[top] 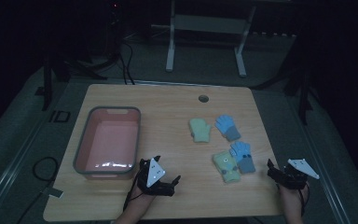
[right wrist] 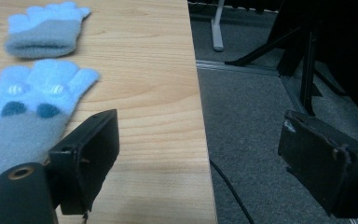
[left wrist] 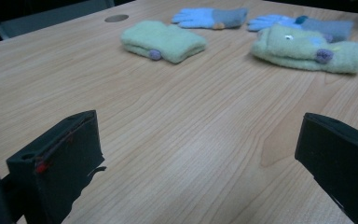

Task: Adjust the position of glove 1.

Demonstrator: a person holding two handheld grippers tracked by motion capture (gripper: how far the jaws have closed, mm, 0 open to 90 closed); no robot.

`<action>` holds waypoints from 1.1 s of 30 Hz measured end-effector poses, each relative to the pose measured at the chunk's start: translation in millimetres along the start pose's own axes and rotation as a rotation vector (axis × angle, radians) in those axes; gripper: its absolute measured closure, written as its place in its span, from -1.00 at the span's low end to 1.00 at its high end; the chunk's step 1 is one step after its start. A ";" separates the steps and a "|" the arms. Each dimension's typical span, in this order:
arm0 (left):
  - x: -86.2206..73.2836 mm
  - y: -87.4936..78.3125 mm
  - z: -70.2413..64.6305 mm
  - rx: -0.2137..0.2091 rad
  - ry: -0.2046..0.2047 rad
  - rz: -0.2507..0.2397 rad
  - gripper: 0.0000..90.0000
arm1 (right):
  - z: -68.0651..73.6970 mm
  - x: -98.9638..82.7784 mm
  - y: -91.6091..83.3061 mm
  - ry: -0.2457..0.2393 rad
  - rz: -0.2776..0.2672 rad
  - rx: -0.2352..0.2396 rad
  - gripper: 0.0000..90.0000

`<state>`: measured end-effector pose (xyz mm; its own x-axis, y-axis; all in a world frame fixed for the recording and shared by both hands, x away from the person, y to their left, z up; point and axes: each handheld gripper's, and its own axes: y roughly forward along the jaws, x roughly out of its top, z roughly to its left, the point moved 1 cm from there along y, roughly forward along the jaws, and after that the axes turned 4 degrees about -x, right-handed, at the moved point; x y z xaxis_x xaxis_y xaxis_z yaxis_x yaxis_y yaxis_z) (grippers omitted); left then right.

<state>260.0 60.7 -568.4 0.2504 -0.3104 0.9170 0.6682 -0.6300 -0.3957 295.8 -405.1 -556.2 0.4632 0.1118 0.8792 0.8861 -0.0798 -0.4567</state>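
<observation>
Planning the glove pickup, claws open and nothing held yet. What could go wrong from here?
1. The near blue glove overlaps the near green mitten; a grab there may lift both or drag one.
2. The right claw sits at the table's right edge, one jaw over the floor; a glove nudged that way could drop off.
3. The pink bin lies beyond the left claw, so a right-hand carry must cross that hand.

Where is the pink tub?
In the high view, the pink tub sits on the table's left side, just beyond the left gripper, away from the gloves.
</observation>
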 end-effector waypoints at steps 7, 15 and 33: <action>0.1 0.3 -0.1 -0.005 0.003 0.002 -0.98 | -0.4 0.2 1.6 0.018 0.040 0.003 -0.73; 0.1 0.5 0.3 -0.007 -0.001 0.001 -0.98 | 0.8 1.7 4.3 -0.010 0.101 0.022 -0.74; 0.4 1.2 -0.4 -0.008 0.004 0.004 -0.98 | 4.0 7.7 -1.1 -0.008 0.077 0.060 -0.74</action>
<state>260.7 59.6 -568.5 0.2506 -0.3160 0.9151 0.6614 -0.6344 -0.4001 298.4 -400.2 -549.5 0.5303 0.1152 0.8399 0.8470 -0.0289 -0.5308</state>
